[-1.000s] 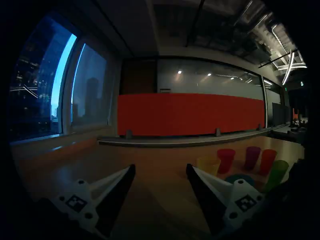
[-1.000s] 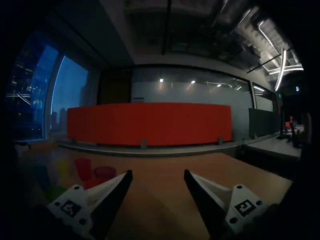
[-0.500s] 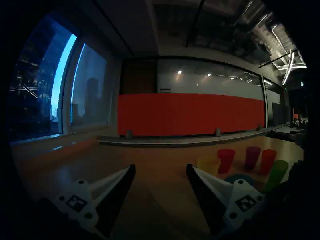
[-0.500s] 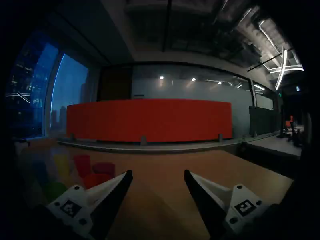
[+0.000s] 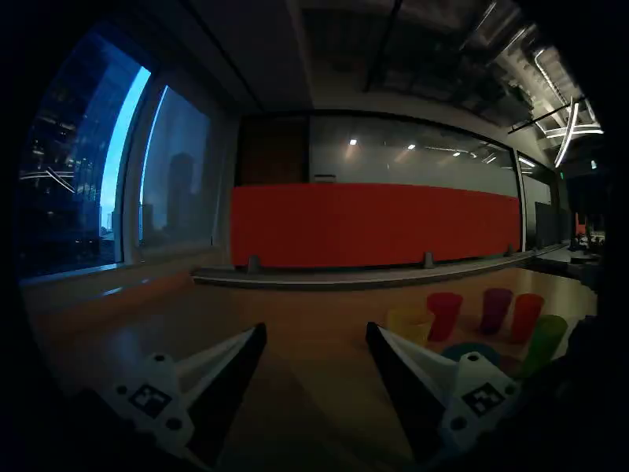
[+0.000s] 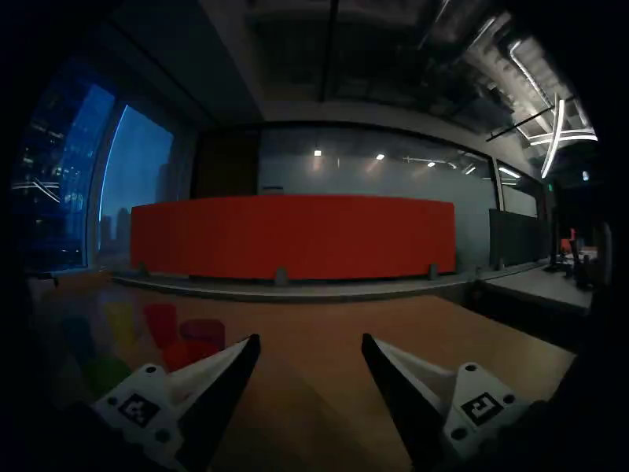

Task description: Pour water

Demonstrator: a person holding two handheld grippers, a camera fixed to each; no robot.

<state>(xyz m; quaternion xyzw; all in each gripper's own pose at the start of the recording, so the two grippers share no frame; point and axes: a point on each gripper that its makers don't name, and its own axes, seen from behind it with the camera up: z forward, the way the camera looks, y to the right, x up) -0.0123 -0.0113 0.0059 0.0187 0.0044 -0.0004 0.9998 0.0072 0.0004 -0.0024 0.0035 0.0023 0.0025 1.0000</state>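
Note:
Several coloured plastic cups stand on a wooden table (image 5: pixel 314 330) in dim light. In the left gripper view they are at the right: a yellow cup (image 5: pixel 410 324), a red cup (image 5: pixel 444 313), a purple cup (image 5: pixel 496 308), an orange cup (image 5: pixel 526 315), a green cup (image 5: pixel 546 340) and a blue one (image 5: pixel 472 350). My left gripper (image 5: pixel 314 342) is open and empty, left of the cups. In the right gripper view the cups are at the lower left: red (image 6: pixel 161 322), purple (image 6: pixel 203 330), yellow (image 6: pixel 122 324), green (image 6: pixel 106 371). My right gripper (image 6: pixel 310 350) is open and empty, right of them.
A long red partition (image 5: pixel 373 224) with glass above it runs behind the table's far edge. Tall windows (image 5: pixel 86 181) stand at the left. A second desk (image 6: pixel 542 287) with dark objects lies at the right. Bare wood lies ahead of both grippers.
The right gripper view has shifted slightly, so the cups sit a little lower and closer to its left finger. The left gripper has not moved.

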